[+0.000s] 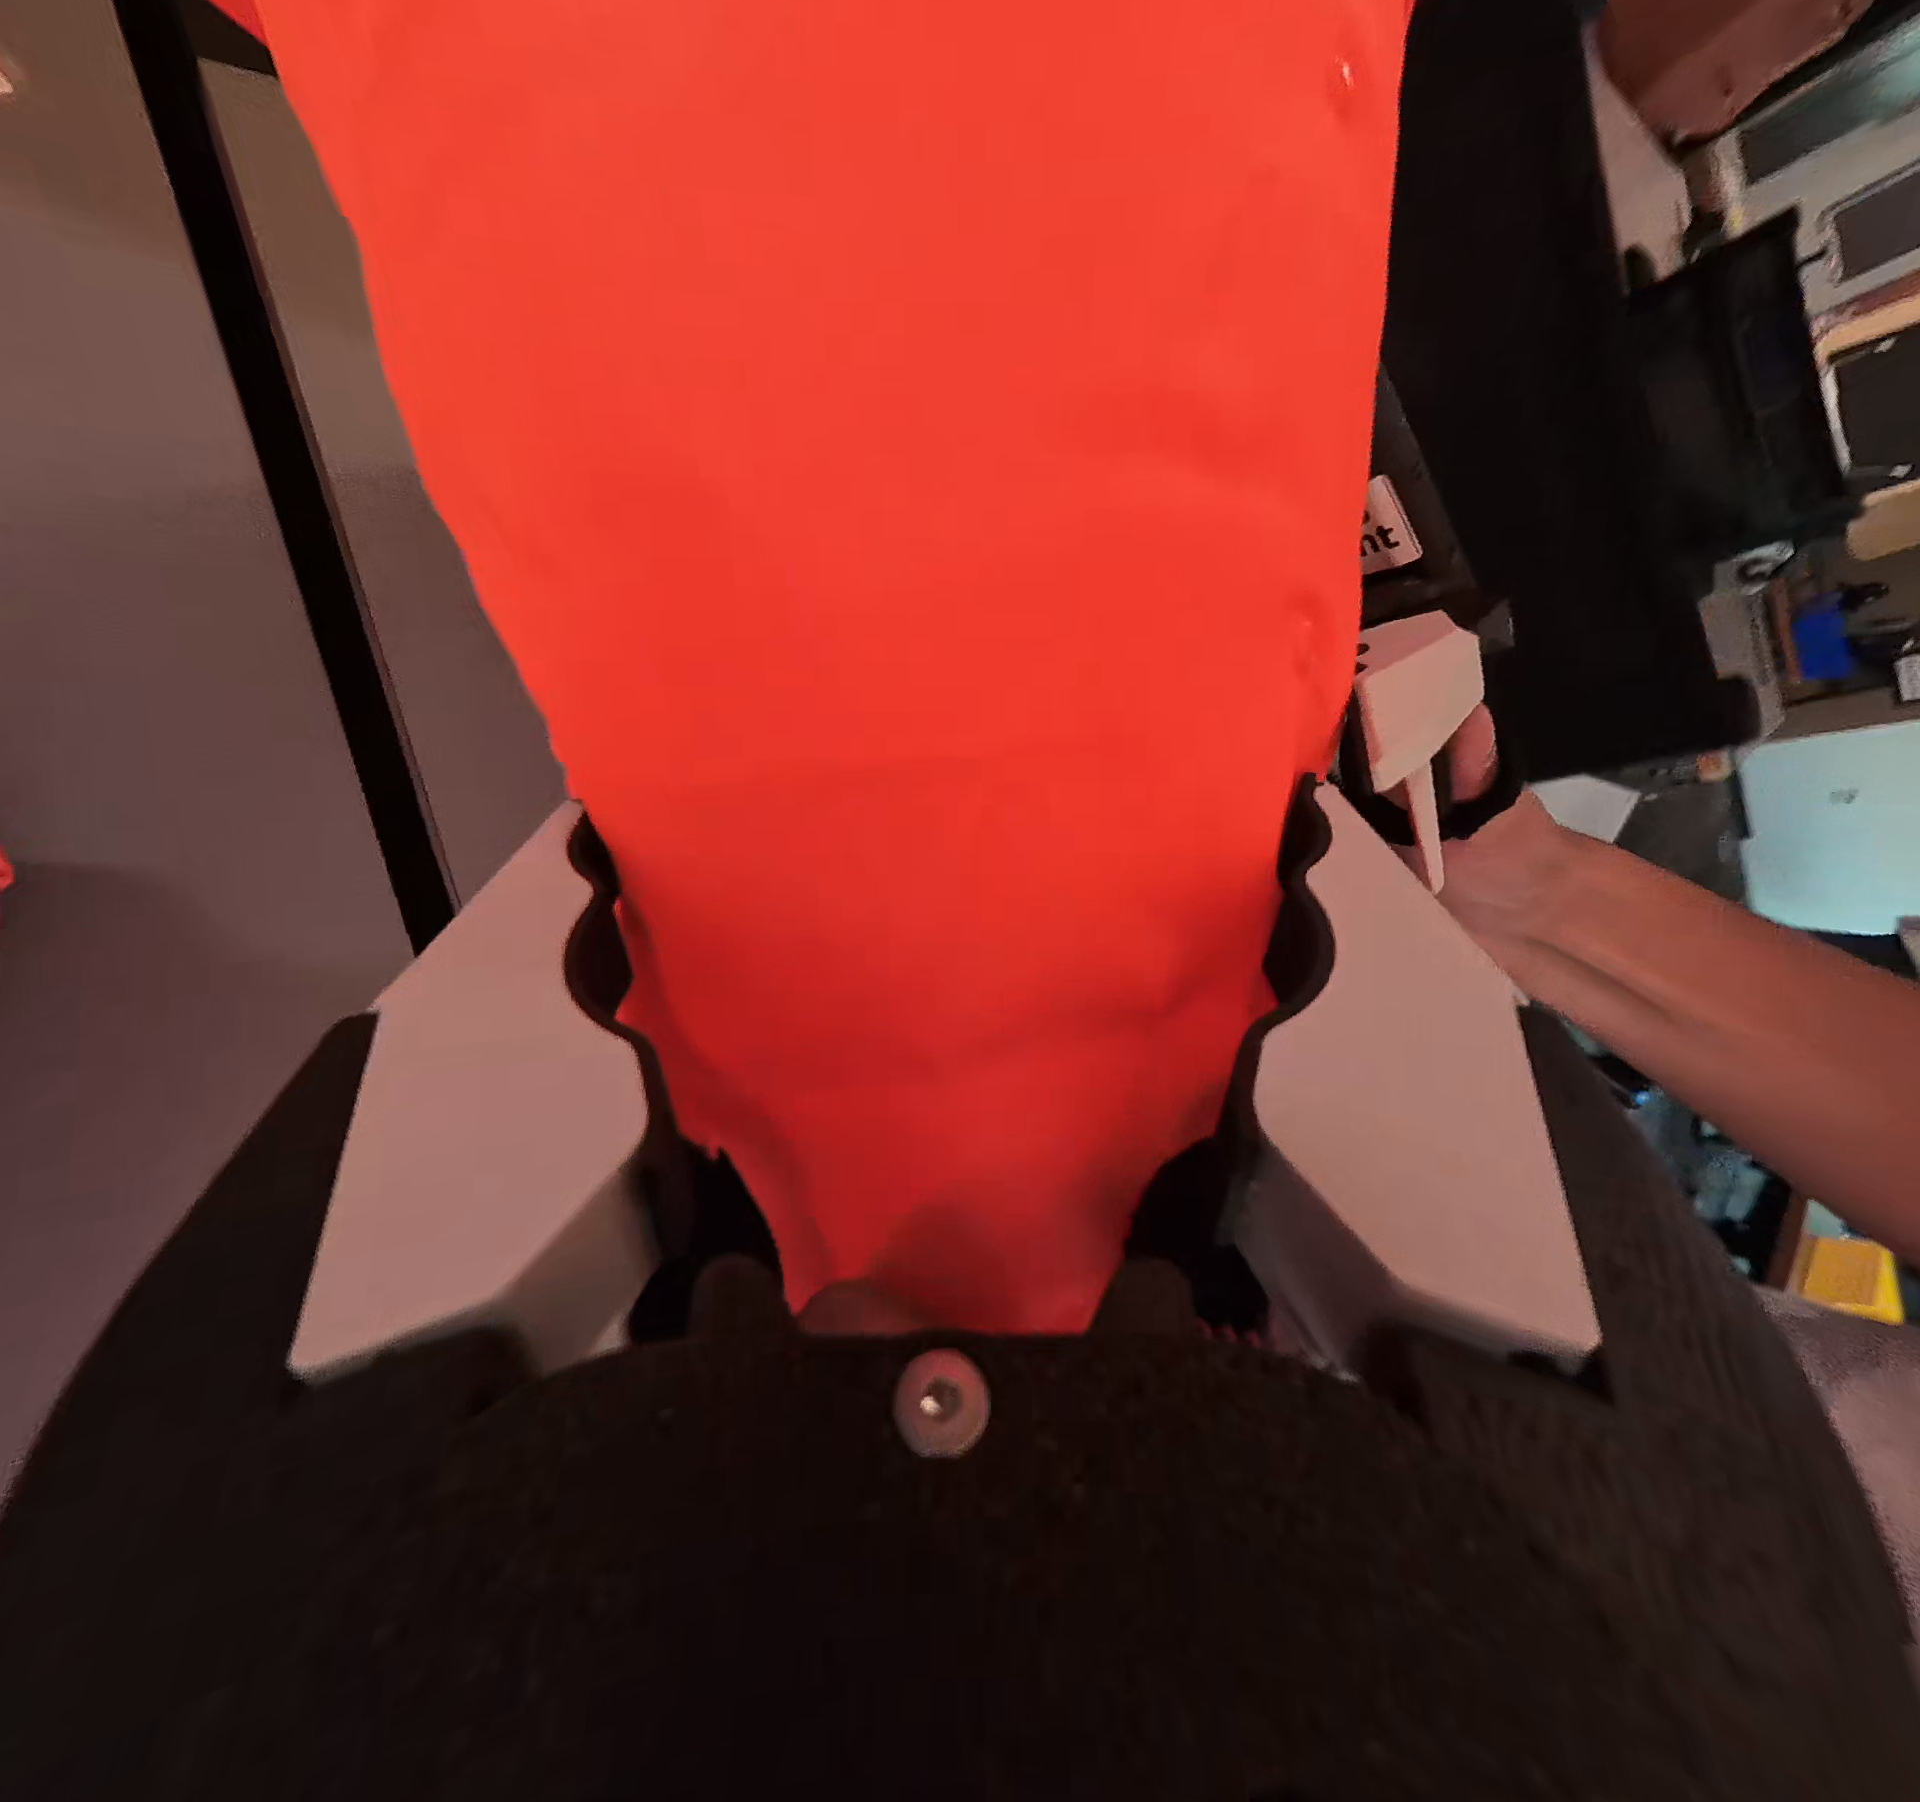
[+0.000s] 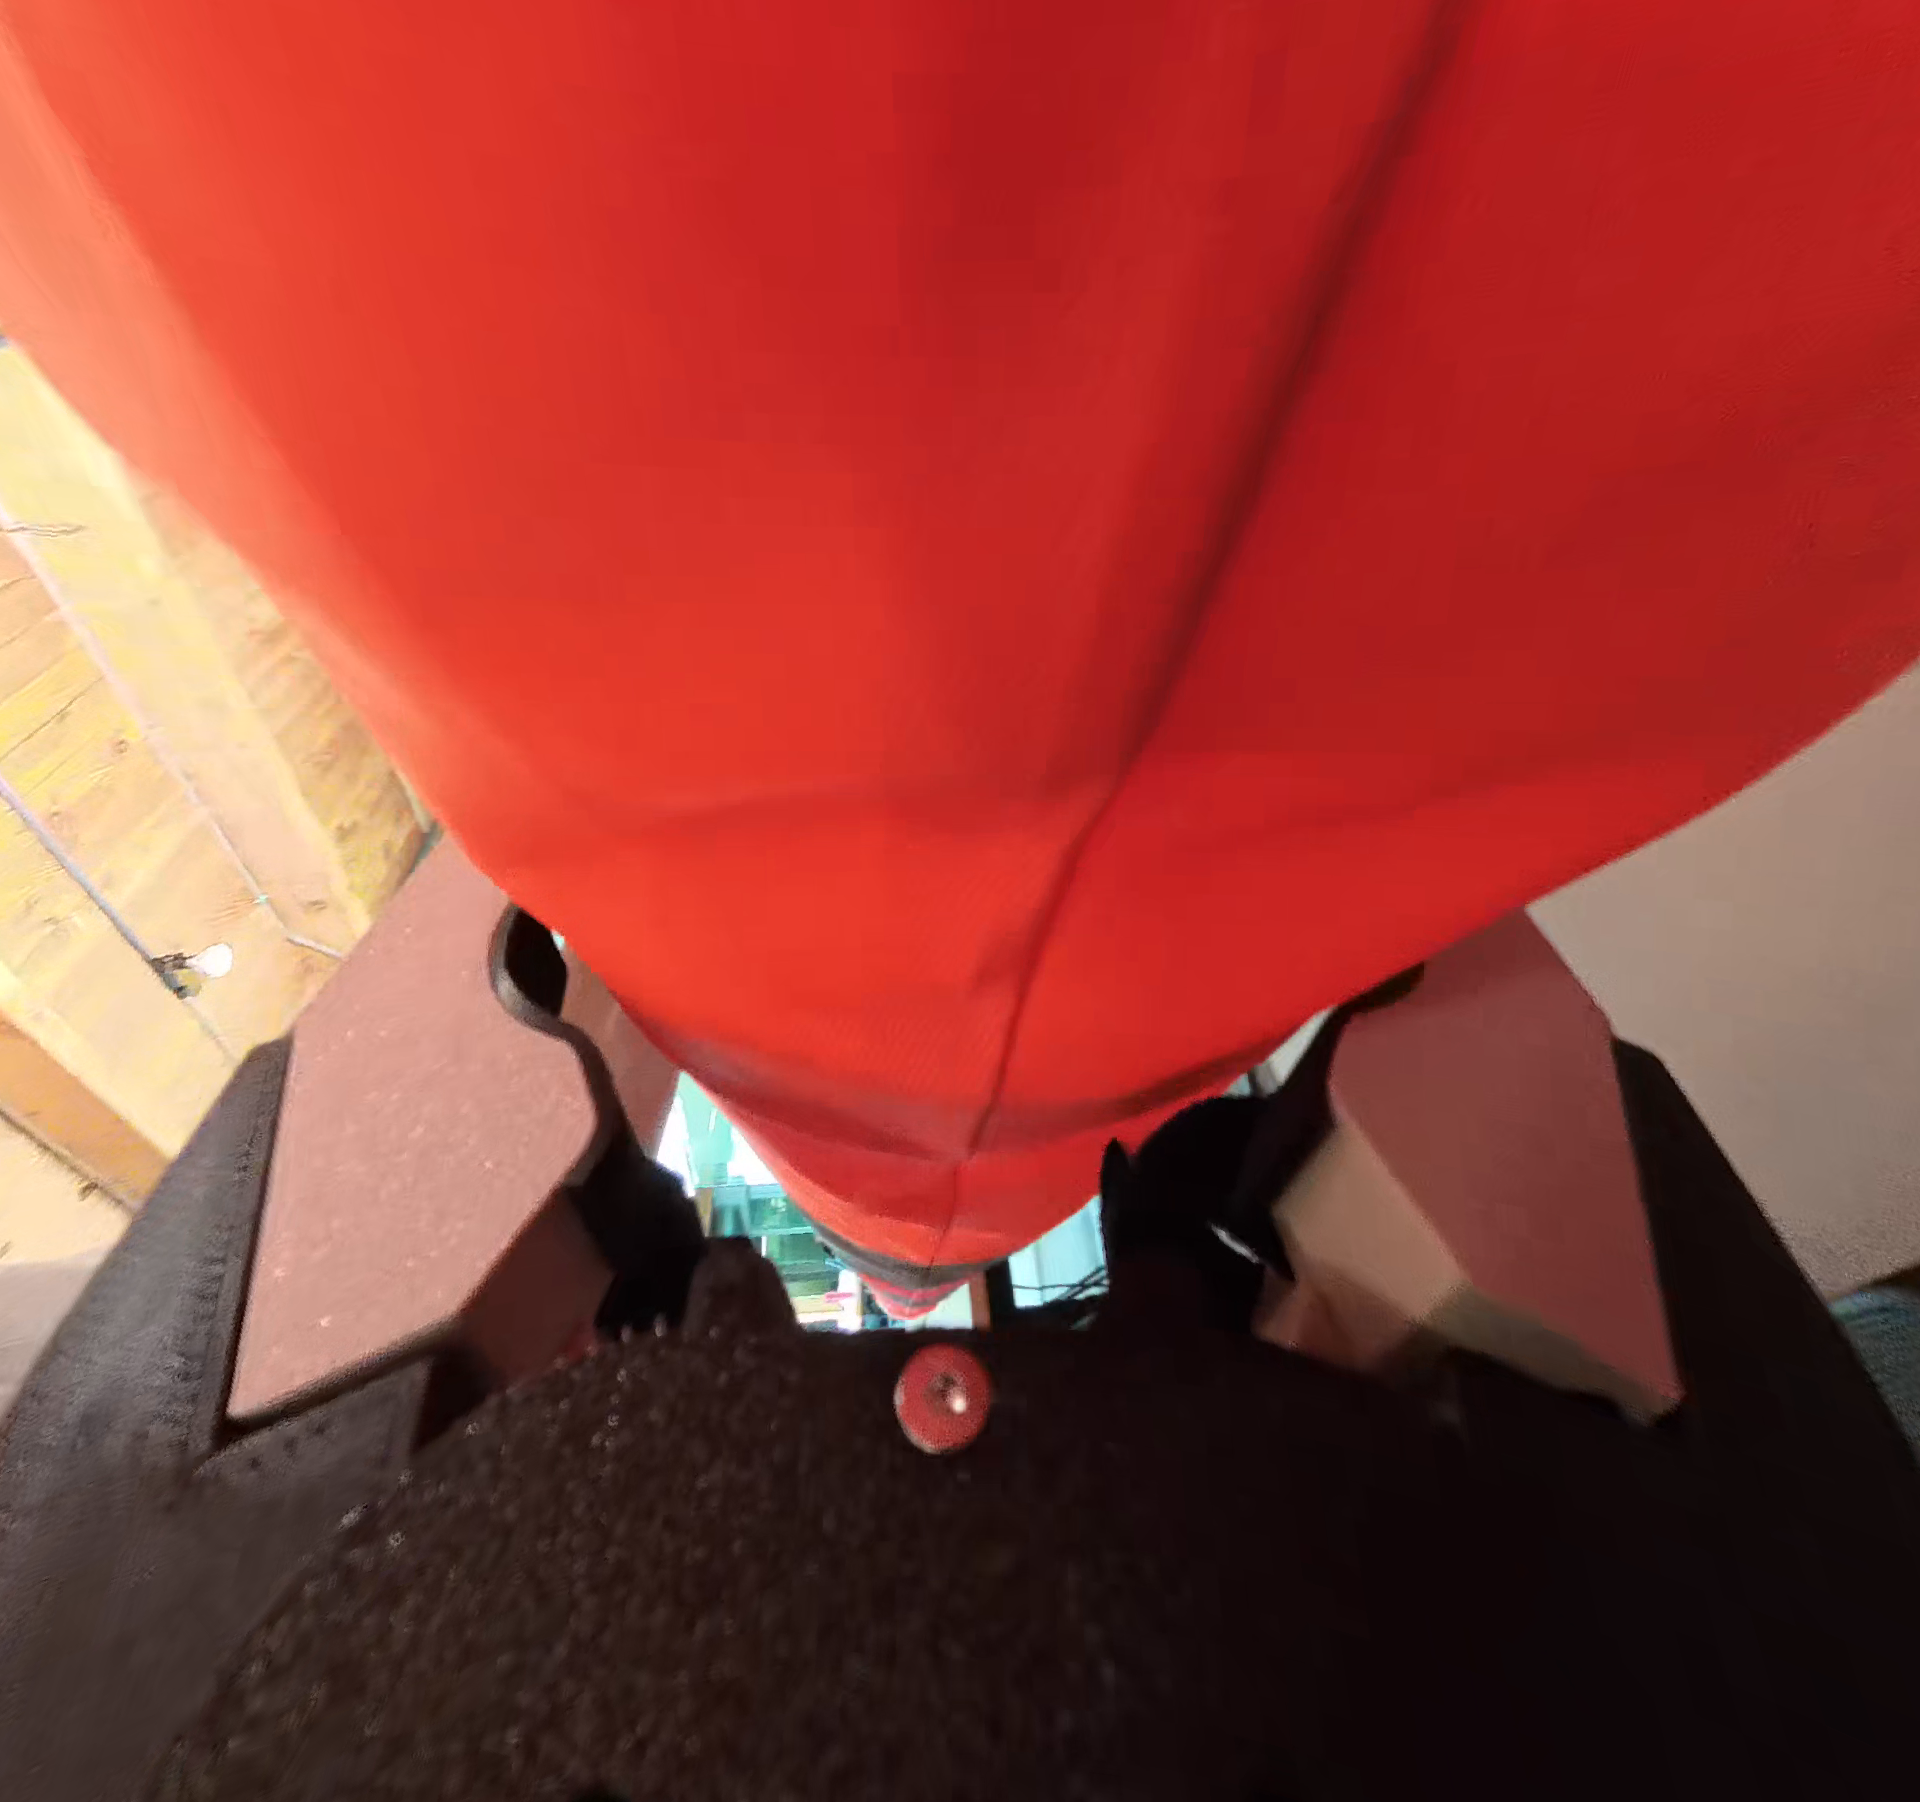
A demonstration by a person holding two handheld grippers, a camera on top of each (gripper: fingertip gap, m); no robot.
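Left tongs standing wide, and the red cloth fills the whole gap between them: it funnels down from a broad sheet at the top to a narrow bunch right at the root of the fingers, brushing the wavy black pads on both sides. I see no pinch on it; the fabric lies in the gap, it isn't clamped. Over to the right tongs, also wide apart, the same red fabric draped across them and hiding both tips. A stitched seam runs down it towards the hinge, and a hemmed edge hangs just above the base with a bright slit of background showing underneath. So the cloth is up in the air, carried across both tools, not lying on any tabletop that I can see. On the left view's right edge, my other hand sits just beside the cloth, close to my own right finger: tight there. To the left there's a grey wall panel with a black strip, near but apart from the fabric. Cluttered shelves lie well off to the right, and wooden boards off the right tongs' left side. Where the cloth's far edges end, I can't tell; it runs out of frame.
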